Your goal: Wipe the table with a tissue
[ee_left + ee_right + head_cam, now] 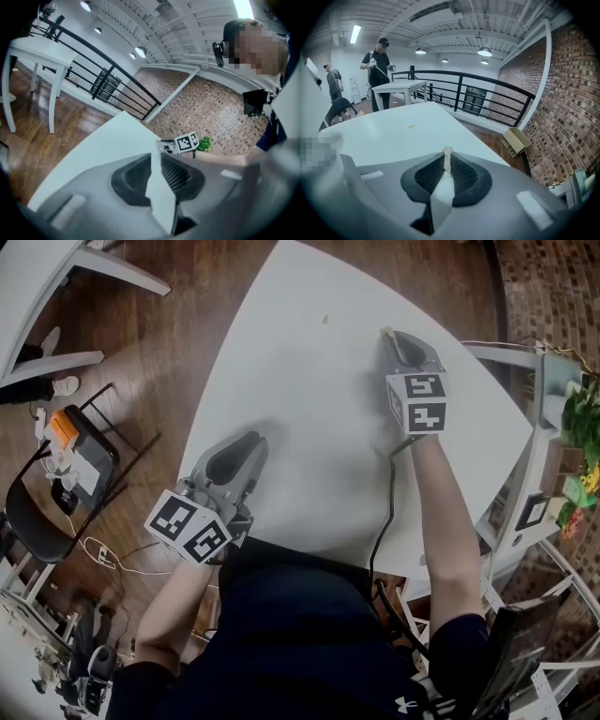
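The white table (pixel 309 409) fills the middle of the head view. My right gripper (pixel 386 332) lies on it at the far right, shut on a small twisted bit of white tissue (pixel 447 158) that sticks up from its tips in the right gripper view. My left gripper (pixel 255 437) rests near the table's near left edge, its jaws shut with nothing between them; only the table shows through the slit. A tiny yellowish speck (pixel 325 321) lies on the table to the left of the right gripper. The right gripper's marker cube (pixel 187 142) shows in the left gripper view.
A black chair (pixel 37 521) and an orange-topped bag (pixel 67 432) stand on the wooden floor at the left. Another white table (pixel 56 277) is at the top left. Green plants (pixel 581 418) and shelving crowd the right. Two people (pixel 379 61) stand far off.
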`<state>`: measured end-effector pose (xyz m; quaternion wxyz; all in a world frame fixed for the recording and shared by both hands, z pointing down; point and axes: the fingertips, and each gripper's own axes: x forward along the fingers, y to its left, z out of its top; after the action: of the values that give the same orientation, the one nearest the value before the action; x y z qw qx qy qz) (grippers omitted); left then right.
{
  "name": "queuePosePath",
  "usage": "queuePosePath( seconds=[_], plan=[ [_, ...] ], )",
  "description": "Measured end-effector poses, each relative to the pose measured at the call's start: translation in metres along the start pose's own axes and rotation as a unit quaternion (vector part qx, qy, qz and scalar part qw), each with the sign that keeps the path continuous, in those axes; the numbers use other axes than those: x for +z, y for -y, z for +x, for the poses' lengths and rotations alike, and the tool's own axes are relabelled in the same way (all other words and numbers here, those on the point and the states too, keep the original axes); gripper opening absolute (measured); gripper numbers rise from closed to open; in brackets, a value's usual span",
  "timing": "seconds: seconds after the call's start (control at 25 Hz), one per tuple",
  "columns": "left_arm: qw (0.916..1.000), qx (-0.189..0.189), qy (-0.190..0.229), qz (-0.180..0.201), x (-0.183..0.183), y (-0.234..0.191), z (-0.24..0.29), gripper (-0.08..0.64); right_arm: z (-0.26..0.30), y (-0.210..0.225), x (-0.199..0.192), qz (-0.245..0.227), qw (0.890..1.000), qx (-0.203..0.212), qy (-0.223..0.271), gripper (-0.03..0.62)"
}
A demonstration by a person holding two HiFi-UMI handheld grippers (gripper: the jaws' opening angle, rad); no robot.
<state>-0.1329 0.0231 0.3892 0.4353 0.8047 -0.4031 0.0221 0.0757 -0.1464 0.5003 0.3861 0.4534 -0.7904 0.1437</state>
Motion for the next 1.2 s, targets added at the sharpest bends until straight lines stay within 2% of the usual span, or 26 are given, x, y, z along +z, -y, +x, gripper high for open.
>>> queuePosePath(
  seconds=[0.12,0.32,0.44,0.56,0.84,1.2],
  plan=[
    [1.0,0.004,0.002,-0.003,0.0,-0.004,-0.003,0.061,0.007,-0.012,0.009,-0.009,1.0,0.01,0.007,0.041],
    [1.0,0.007,0.003,-0.005,0.001,-0.008,-0.002,0.062,0.013,-0.059,0.033,-0.047,0.998,0.047,0.02,0.04],
    [1.0,0.006,0.004,-0.006,0.002,-0.008,-0.002,0.061,0.009,-0.071,0.032,-0.049,0.997,0.061,0.024,0.04],
    [1.0,0.004,0.003,-0.005,0.003,-0.007,-0.001,0.061,0.002,-0.064,0.025,-0.053,0.997,0.056,0.02,0.04],
    [1.0,-0.001,0.002,-0.002,0.004,-0.004,0.001,0.061,0.0,-0.011,0.001,-0.015,1.0,0.01,0.001,0.04],
    [0.9999,0.008,0.009,-0.006,0.006,-0.009,-0.006,0.061,0.009,0.001,0.008,0.016,1.0,0.003,0.0,0.041]
  ],
)
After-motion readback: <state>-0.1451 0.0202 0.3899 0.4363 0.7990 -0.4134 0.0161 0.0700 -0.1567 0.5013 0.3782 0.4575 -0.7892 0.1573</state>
